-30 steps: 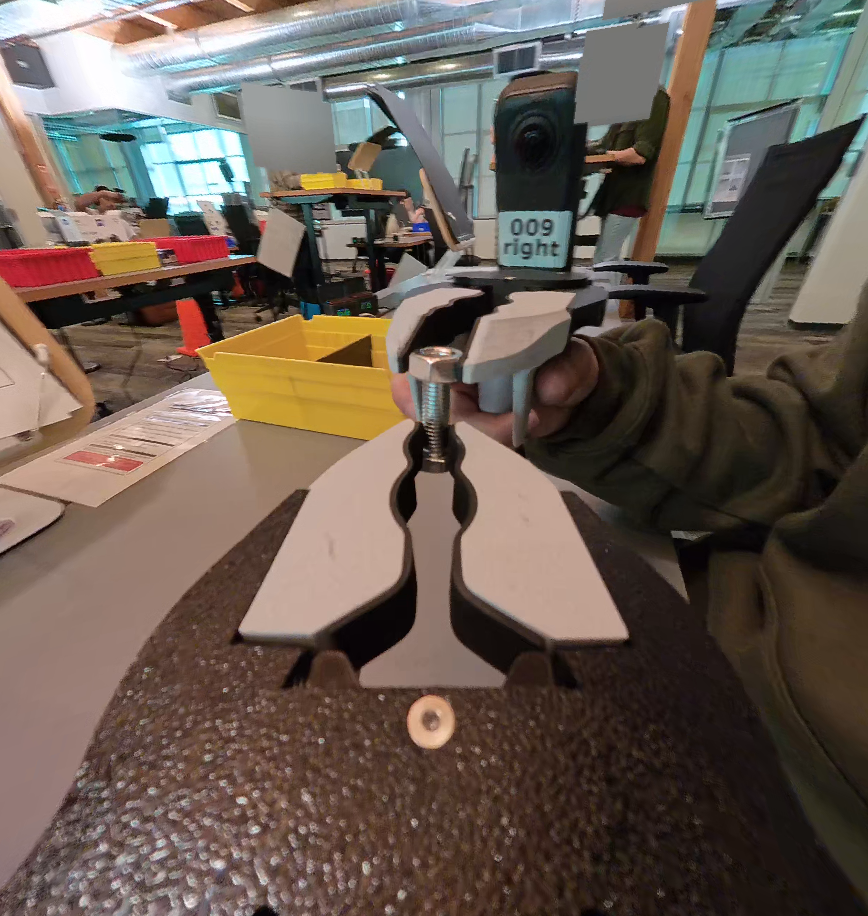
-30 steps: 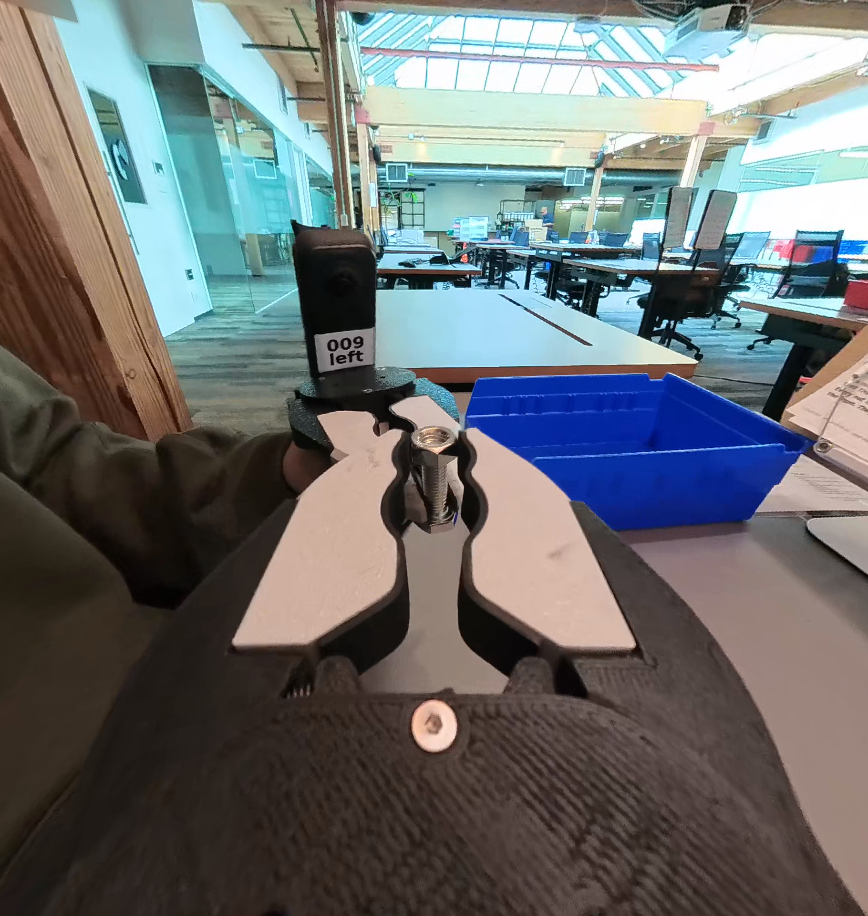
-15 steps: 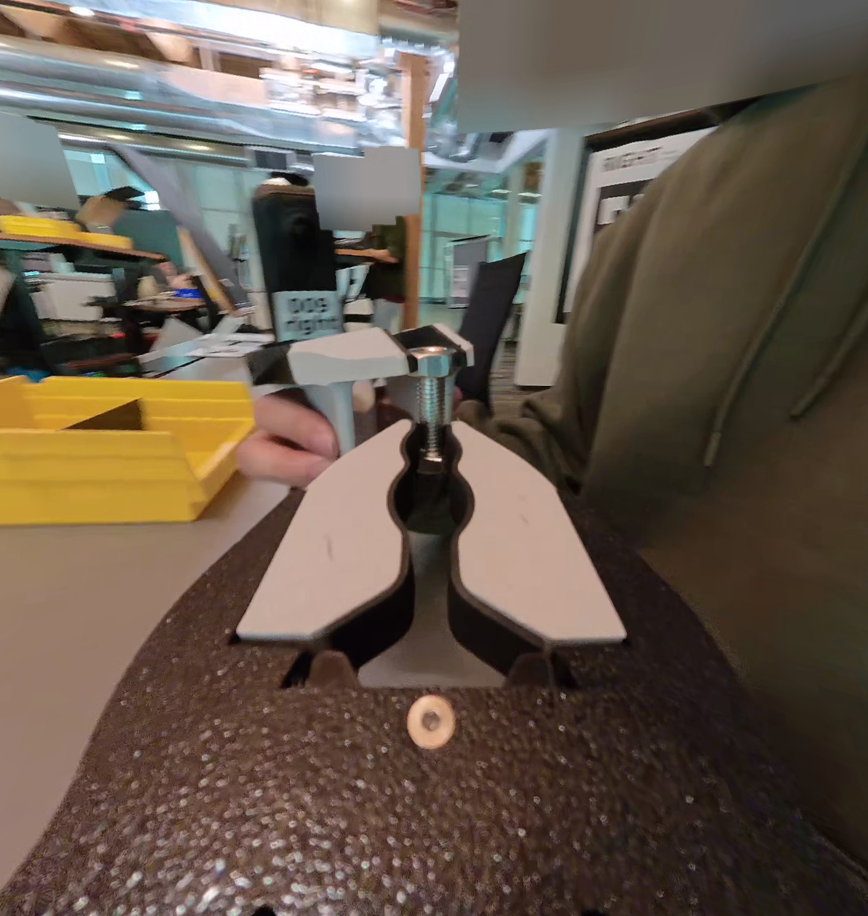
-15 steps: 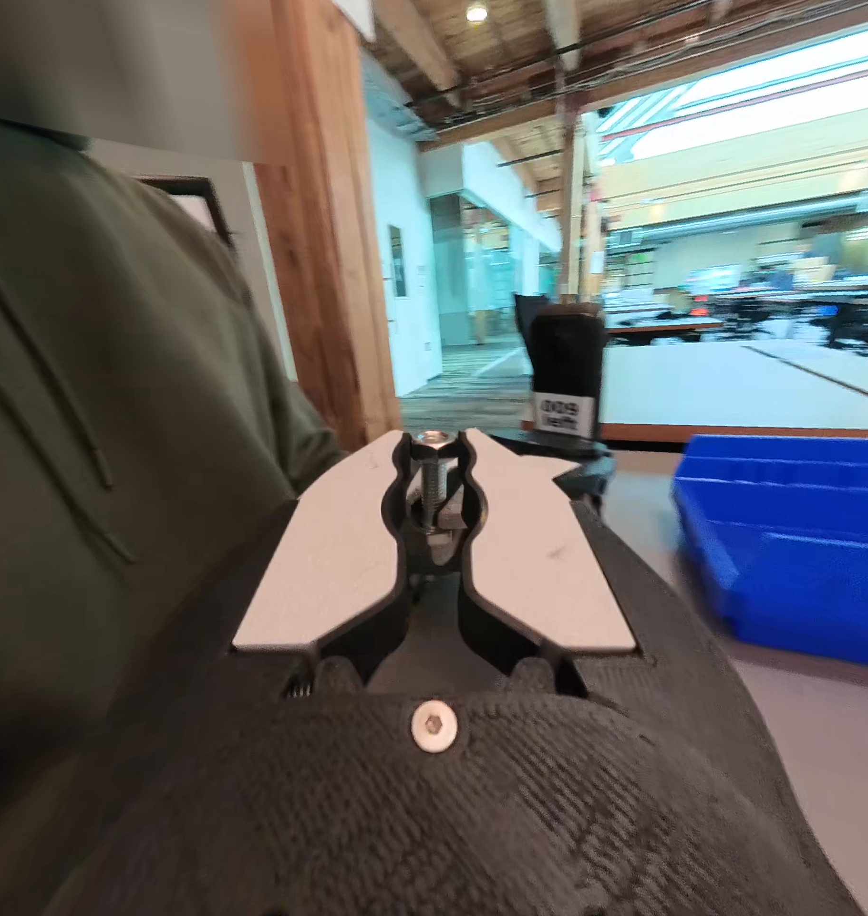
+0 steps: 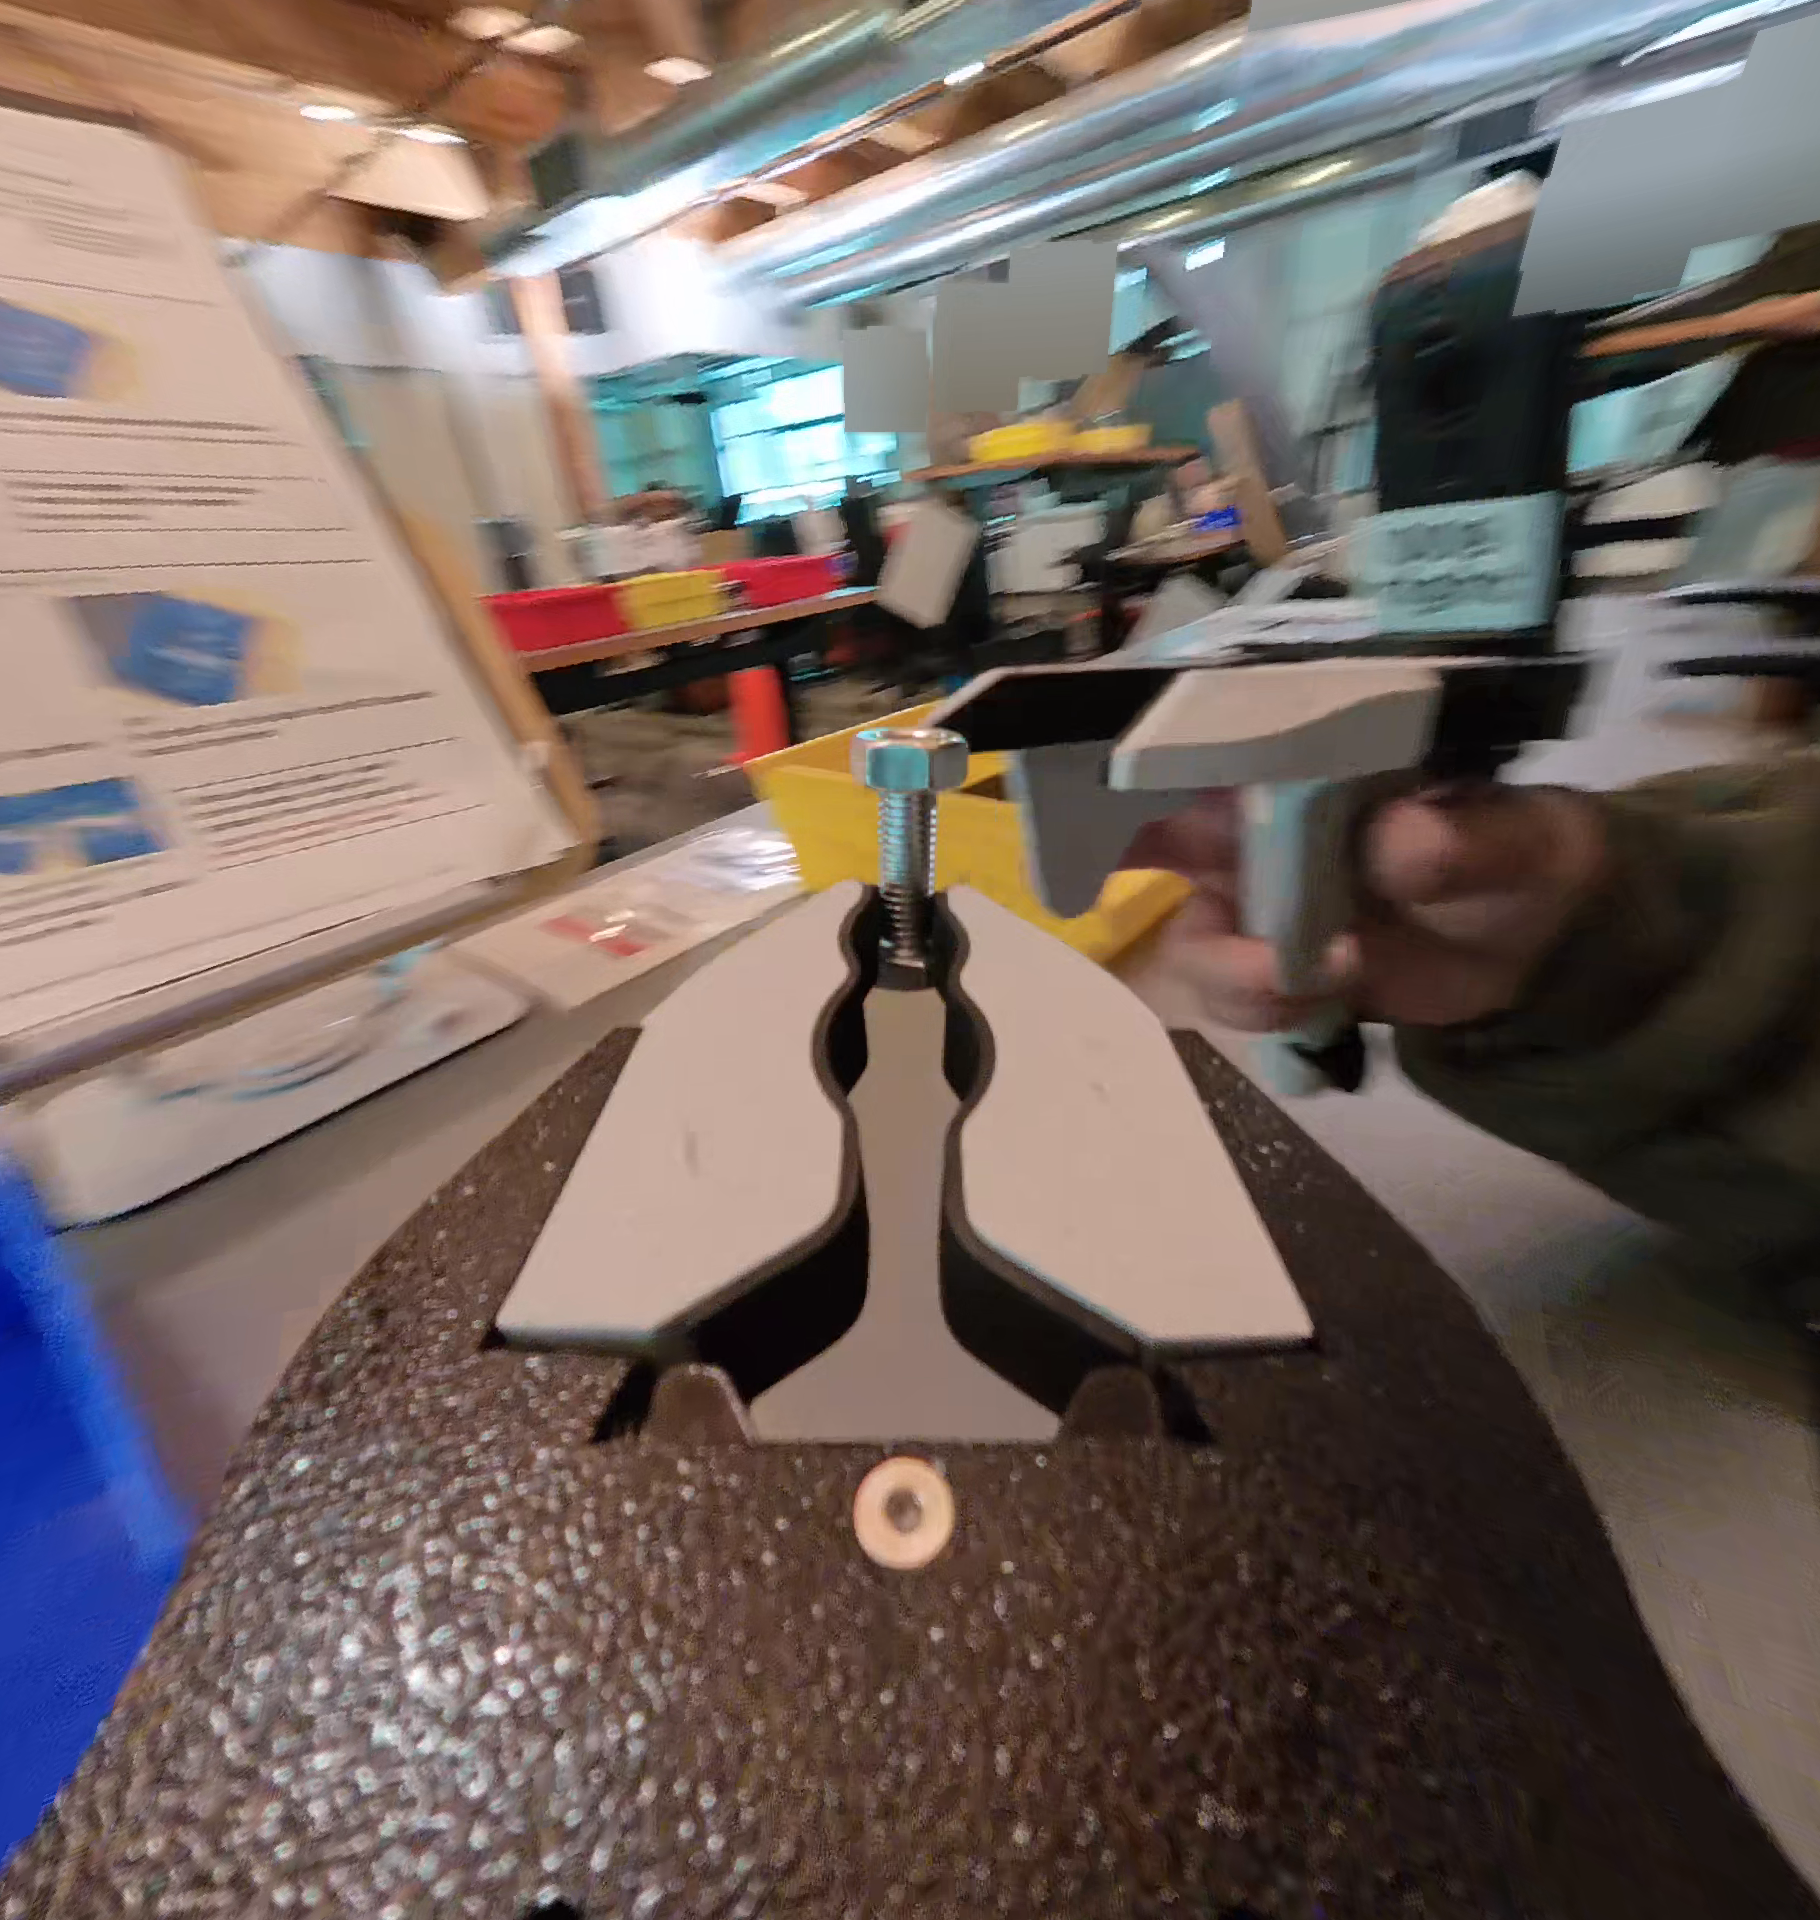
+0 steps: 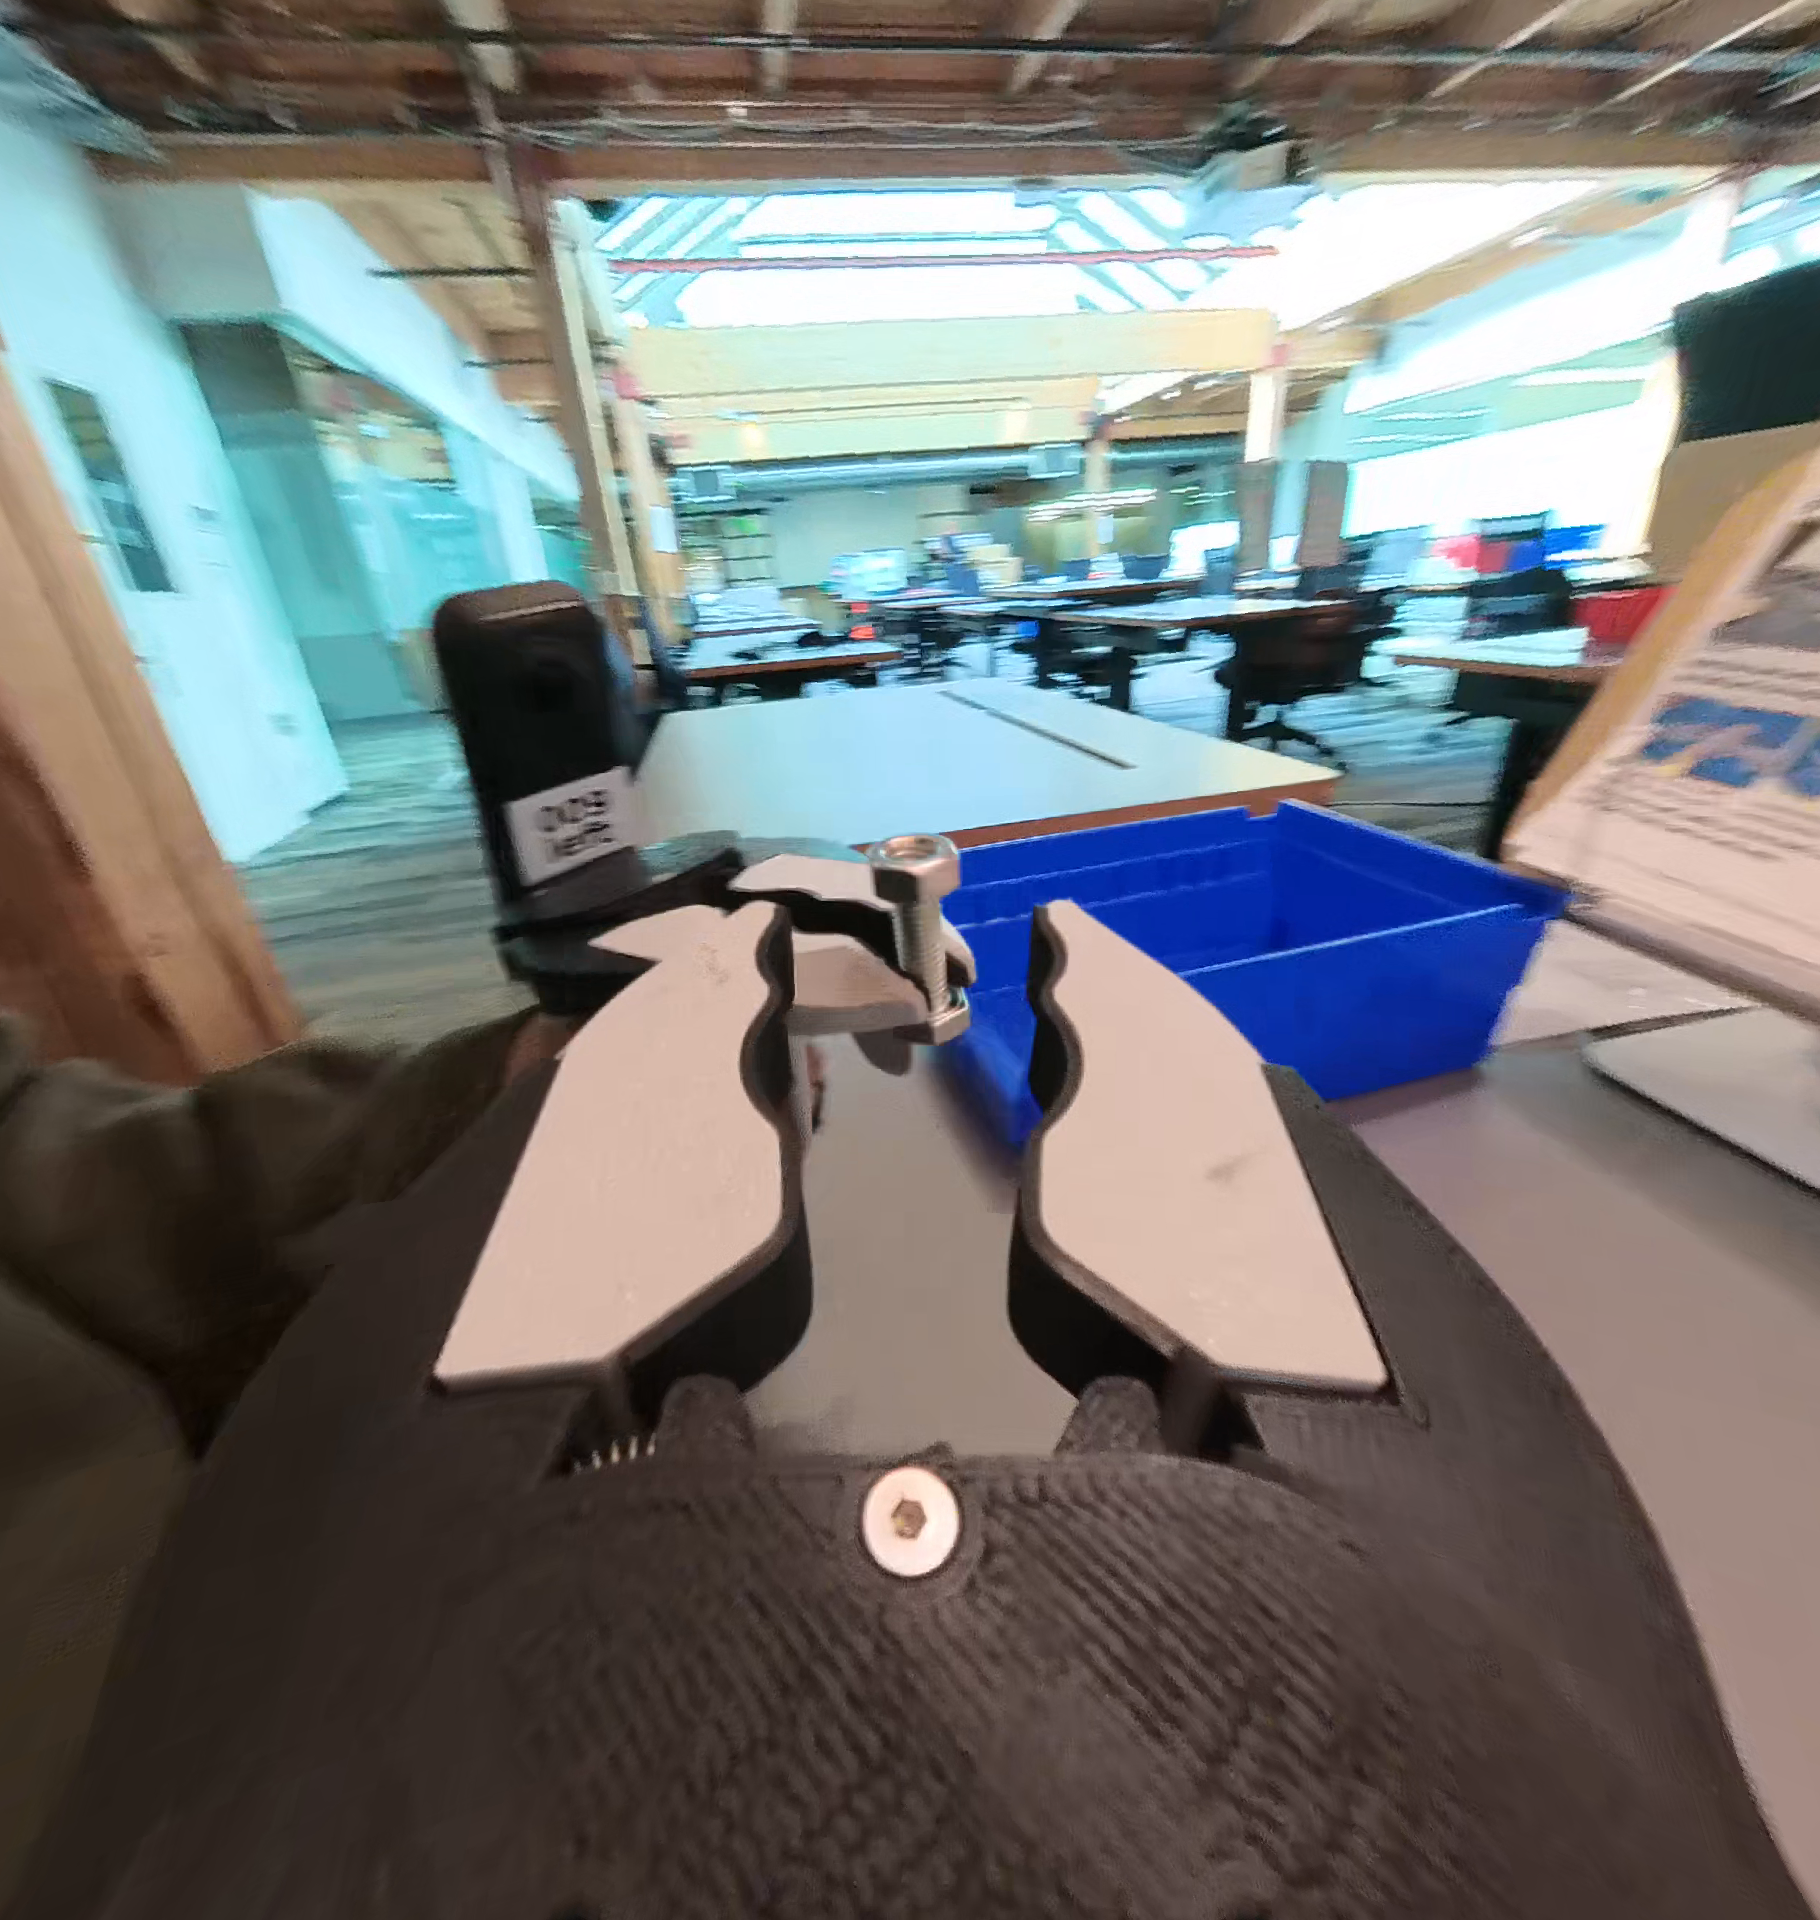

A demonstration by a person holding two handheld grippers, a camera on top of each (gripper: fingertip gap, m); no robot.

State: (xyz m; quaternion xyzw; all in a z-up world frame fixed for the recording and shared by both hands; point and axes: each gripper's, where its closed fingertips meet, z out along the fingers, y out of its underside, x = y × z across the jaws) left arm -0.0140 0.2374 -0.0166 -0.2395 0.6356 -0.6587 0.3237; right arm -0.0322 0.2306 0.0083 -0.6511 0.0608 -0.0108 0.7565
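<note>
At the far left of the left wrist view a blue bin point(image 5: 23, 1507) fills the lower corner, and behind it a printed sheet on a board point(image 5: 158, 582) leans over the grey table point(image 5: 262, 1236). The left hand-held gripper point(image 5: 904, 940) has its fingers pressed together on the lower, threaded end of a silver bolt point(image 5: 906, 831), which stands upright above the tips, hex head on top. Behind the bolt sits a yellow bin point(image 5: 885, 831). To the right, the right hand-held gripper point(image 5: 1124, 727), gripped by a hand point(image 5: 1405, 914) in an olive sleeve, lies level with the bolt head and just beside it, apart from it.

In the right wrist view, an olive sleeve point(image 6: 158, 1143) runs along the left. The right hand-held gripper point(image 6: 906, 966) is spread wide with nothing between its fingers. Just beyond the tips, the left hand-held gripper point(image 6: 864, 977) pinches the bolt point(image 6: 918, 925), slightly tilted. Right of it stands the blue bin point(image 6: 1301, 935) on the table point(image 6: 1612, 1299).
</note>
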